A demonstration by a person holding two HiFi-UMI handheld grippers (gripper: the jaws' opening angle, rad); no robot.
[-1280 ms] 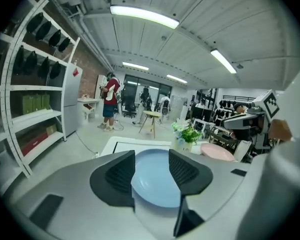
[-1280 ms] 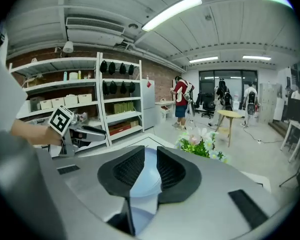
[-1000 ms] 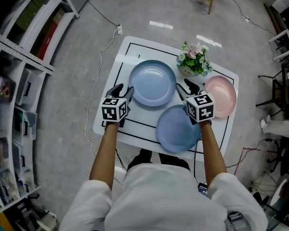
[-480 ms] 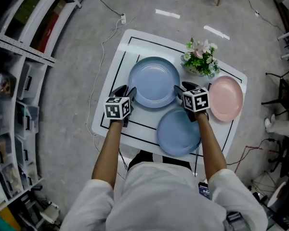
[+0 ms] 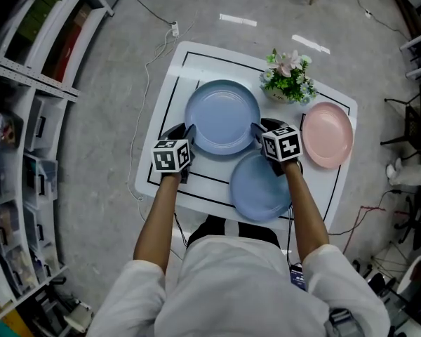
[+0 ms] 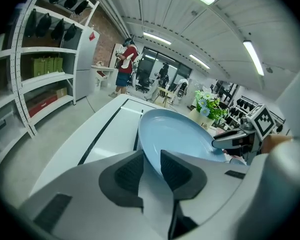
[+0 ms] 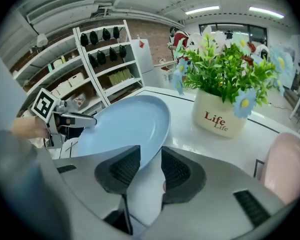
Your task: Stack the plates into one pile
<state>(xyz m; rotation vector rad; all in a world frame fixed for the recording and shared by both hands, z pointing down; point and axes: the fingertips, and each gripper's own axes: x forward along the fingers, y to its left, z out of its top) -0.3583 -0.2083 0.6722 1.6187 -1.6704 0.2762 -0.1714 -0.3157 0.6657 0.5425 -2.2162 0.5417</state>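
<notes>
- Table (image 5: 210,166): white and square, with a black rectangle drawn near its edges. It stands on a grey concrete floor (image 5: 91,153).
- On the table are a light blue plate (image 5: 222,116) at the far left part, a darker blue plate (image 5: 258,188) at the near edge and a pink plate (image 5: 328,134) at the right. All three lie apart, not stacked.
- A white flower pot (image 5: 288,78) marked "Life" stands at the far side, between the light blue plate and the pink one.
- The left gripper (image 5: 184,132) has just been closing. Its jaws are now clamped on the left rim of the light blue plate, as the left gripper view shows.
- The right gripper (image 5: 258,130) has also just been closing, and its jaws hold the right rim of the same plate.
- A metal shelving unit (image 5: 28,83) fills the left side of the room.
- A cable (image 5: 137,139) runs over the floor beside the table to a power strip (image 5: 174,28).
- The gripper views show a brick wall, long ceiling lamps and people far behind.
</notes>
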